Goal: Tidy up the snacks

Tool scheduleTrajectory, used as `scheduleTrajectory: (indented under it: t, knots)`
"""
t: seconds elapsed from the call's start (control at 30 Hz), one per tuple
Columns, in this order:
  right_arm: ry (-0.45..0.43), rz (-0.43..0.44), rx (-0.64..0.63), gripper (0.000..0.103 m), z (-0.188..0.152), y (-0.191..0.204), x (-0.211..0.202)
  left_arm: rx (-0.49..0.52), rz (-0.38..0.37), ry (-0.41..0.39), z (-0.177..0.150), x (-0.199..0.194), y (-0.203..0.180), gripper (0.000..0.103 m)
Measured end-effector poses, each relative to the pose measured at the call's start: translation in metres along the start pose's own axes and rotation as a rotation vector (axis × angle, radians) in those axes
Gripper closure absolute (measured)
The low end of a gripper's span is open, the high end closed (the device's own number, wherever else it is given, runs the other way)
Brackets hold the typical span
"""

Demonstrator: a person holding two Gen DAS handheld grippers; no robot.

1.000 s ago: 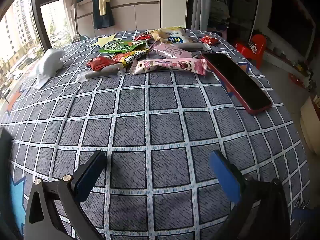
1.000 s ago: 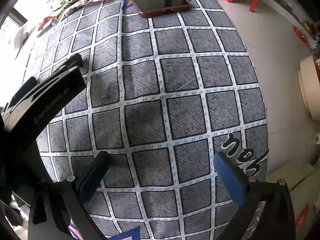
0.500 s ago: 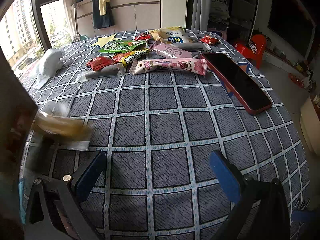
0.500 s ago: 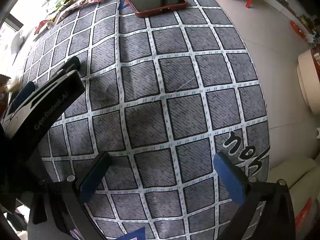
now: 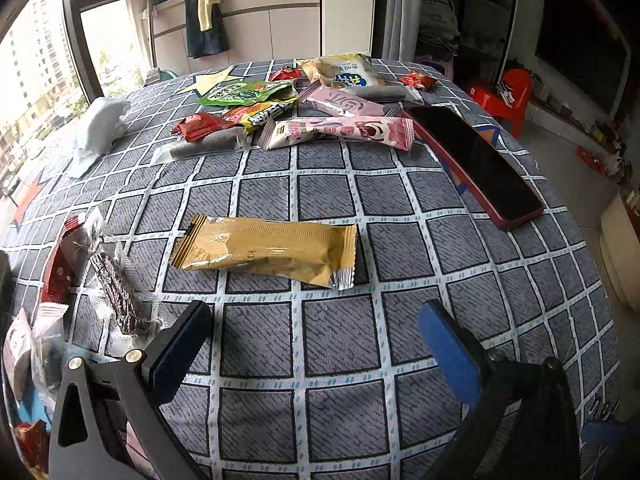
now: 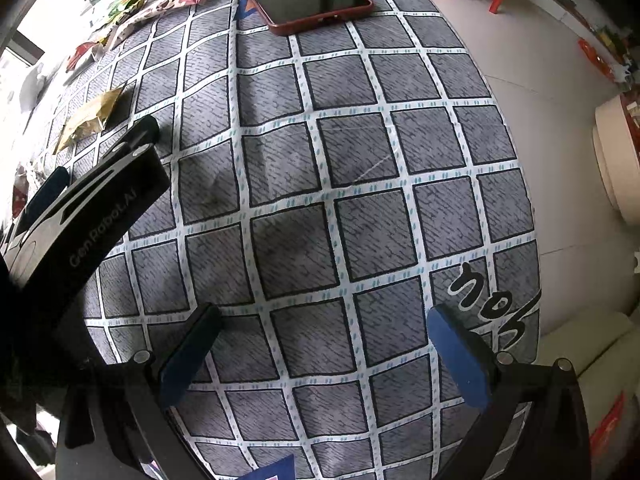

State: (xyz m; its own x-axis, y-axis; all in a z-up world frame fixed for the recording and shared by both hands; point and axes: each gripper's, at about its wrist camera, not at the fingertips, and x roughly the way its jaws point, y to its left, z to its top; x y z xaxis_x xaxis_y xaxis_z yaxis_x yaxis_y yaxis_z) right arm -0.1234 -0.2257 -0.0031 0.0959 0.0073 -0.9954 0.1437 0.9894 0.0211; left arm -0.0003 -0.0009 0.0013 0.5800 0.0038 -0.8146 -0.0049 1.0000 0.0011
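Early days here: nothing looks sorted yet. The left tool (image 5: 310, 336) hovers low over the checked surface (image 5: 340, 344), jaws spread wide with nothing between them. Just past its fingertips, toward twelve o'clock, lies a gold snack packet (image 5: 266, 250), flat and crosswise, within easy reach. Off at nine o'clock a loose heap of small wrappers (image 5: 100, 272) spills along the edge; the fisheye smears them, so I can't tell how many there are. Far back at twelve sits the main pile of snacks (image 5: 296, 108): pink, green, red and yellow bags overlapping in no order, with a long dark red-rimmed tray (image 5: 476, 160) at one o'clock, apparently holding nothing.

The right tool (image 6: 320, 344) is likewise gaping and unloaded, over bare cloth near the surface's edge, well apart from any packet.

My read: no grouping, no stacking, the whole job is ahead. The gold packet looks the likeliest first pick.
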Motion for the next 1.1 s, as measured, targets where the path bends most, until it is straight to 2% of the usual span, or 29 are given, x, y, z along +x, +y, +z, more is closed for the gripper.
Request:
scheduleTrajectory:
  t: [0.5,0.93,0.97,1.1]
  knots:
    - [0.002,0.001,0.005,0.0,-0.003,-0.001,-0.001,0.0,0.0,0.0,0.0,0.001,-0.001,0.0]
    - [0.135,0.009,0.001,0.0,0.028,-0.008,0.004,0.0,0.0,0.002,0.0,0.001,-0.001,0.0]
    - [0.135,0.01,-0.002,0.0,0.034,-0.008,0.002,0.005,-0.003,0.016,0.001,0.001,-0.001,0.0]
    - [0.11,0.01,-0.035,0.0,0.044,-0.006,0.002,0.061,-0.034,0.17,0.011,0.006,-0.002,0.0]
